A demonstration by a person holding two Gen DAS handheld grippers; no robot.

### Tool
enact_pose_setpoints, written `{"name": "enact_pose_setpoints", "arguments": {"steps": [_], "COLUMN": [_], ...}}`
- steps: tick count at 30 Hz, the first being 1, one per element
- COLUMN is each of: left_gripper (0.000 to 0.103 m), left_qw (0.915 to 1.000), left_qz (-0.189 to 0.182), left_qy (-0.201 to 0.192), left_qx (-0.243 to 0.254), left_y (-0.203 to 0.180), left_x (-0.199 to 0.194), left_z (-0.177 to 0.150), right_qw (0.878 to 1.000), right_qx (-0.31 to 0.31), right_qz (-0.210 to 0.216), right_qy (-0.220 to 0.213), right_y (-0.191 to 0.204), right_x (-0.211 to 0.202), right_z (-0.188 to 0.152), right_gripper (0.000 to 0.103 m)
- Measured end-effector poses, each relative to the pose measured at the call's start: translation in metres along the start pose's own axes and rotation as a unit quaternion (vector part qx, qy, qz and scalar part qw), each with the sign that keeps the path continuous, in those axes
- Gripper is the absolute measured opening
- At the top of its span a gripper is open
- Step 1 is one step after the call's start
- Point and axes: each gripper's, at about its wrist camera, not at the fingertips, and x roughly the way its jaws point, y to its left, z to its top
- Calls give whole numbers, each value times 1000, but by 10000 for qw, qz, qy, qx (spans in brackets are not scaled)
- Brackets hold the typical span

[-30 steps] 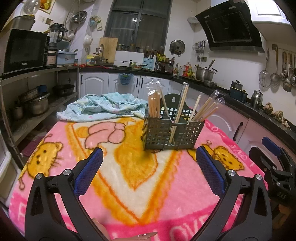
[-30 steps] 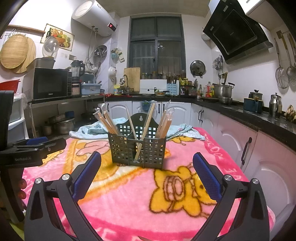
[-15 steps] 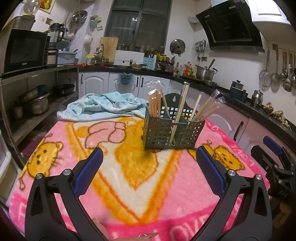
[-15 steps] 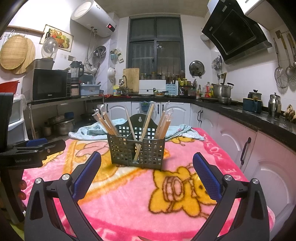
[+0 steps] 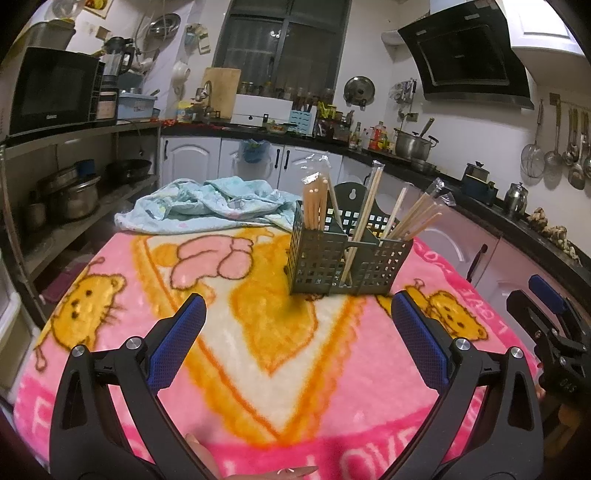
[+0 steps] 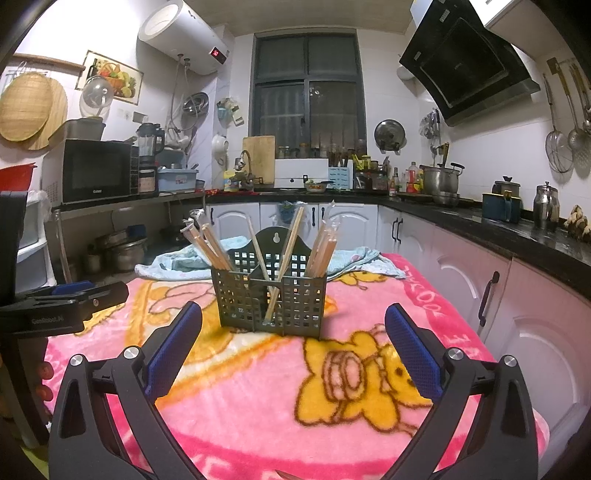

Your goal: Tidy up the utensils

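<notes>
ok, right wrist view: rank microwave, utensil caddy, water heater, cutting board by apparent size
1. Utensil caddy, though it is nearest the camera, which inflates it.
2-3. Water heater and microwave look alike; not ranking them.
4. Cutting board, smallest and farthest back.

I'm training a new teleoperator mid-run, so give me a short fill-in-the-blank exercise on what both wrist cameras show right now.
1. The dark green perforated plastic utensil caddy stands on a pink cartoon-print ____.
2. The caddy holds wooden ____, some in clear plastic sleeves.
3. The left gripper and the right gripper both have their jaws ____, with nothing between them.
4. The crumpled light blue cloth lies ____ the caddy, as seen from both grippers.

Missing words: blanket; chopsticks; open; behind
</notes>
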Motion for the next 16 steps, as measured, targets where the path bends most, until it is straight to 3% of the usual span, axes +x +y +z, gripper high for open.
{"name": "enact_pose_setpoints", "arguments": {"steps": [10, 13, 16], "left_gripper": [92, 92, 92], "left_qw": [9990, 9944, 9831], "left_qz": [185, 699, 1338], "left_qy": [369, 748, 1192], "left_qx": [-184, -262, -368], "left_y": [15, 49, 92], "left_x": [17, 43, 85], "left_z": [-1, 10, 17], "right_qw": [9992, 9938, 9738], "right_qx": [276, 652, 792], "right_qz": [-221, -597, -1467], "right_qy": [188, 676, 1547], "right_y": [-14, -47, -97], "right_x": [8, 33, 83], "right_z": [3, 6, 0], "right_gripper": [97, 97, 97]}}
